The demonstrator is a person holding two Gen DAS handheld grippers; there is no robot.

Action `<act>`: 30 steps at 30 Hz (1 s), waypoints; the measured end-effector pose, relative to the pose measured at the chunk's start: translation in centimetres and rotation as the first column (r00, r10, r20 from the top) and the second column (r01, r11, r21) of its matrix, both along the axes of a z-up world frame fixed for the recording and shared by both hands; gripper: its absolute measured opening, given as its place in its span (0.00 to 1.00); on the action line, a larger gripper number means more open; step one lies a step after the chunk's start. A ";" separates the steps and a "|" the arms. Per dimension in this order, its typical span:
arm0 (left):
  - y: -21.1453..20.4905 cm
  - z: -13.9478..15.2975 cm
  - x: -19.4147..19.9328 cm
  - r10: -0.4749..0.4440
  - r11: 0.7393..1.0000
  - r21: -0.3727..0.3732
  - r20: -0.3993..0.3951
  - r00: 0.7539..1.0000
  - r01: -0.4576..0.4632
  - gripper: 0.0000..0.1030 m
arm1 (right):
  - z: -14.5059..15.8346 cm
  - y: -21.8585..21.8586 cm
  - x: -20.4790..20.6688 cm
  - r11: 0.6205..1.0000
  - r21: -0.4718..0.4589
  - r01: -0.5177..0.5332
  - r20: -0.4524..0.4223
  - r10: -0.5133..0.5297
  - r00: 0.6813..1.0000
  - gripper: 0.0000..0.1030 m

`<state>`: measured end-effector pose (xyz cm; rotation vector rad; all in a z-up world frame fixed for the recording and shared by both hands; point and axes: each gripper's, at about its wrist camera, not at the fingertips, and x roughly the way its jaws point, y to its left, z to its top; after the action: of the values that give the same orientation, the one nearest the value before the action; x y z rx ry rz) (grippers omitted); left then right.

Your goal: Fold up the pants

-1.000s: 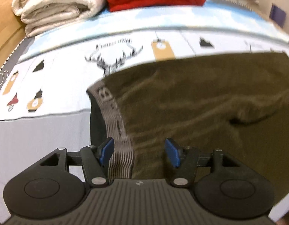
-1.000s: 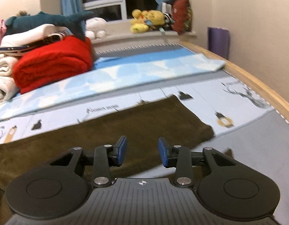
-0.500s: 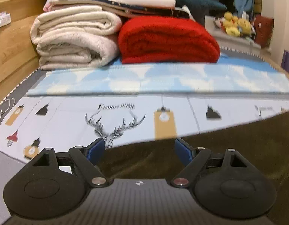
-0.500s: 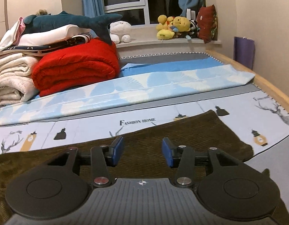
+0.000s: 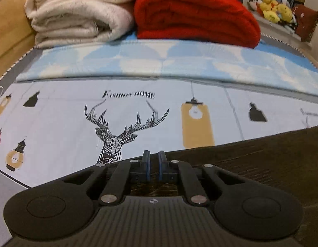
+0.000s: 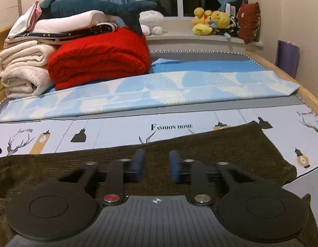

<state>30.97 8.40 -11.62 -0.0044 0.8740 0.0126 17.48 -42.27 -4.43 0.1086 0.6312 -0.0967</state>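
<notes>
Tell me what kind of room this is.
Most likely a bedroom in a home. The pants lie on a bed with a printed sheet and a wooden bed frame; folded blankets are stacked at the far end, and plush toys sit on the windowsill.

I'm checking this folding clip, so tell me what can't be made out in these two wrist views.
- Left wrist: whether the left gripper pinches the pants; its own body hides the fabric there.
- Right wrist: right gripper pads motion-blurred.
- Both: pants cut off by frame edges.
</notes>
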 end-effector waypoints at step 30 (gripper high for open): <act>-4.9 3.9 -7.5 -0.326 0.936 0.137 -0.006 0.945 0.323 0.02 | -2.6 -3.7 0.1 0.993 0.038 0.109 -0.102 -0.104 0.989 0.20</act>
<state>23.48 3.51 -7.69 0.2683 0.8475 -0.2374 17.54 -45.97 -7.01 0.1805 0.7279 -0.1925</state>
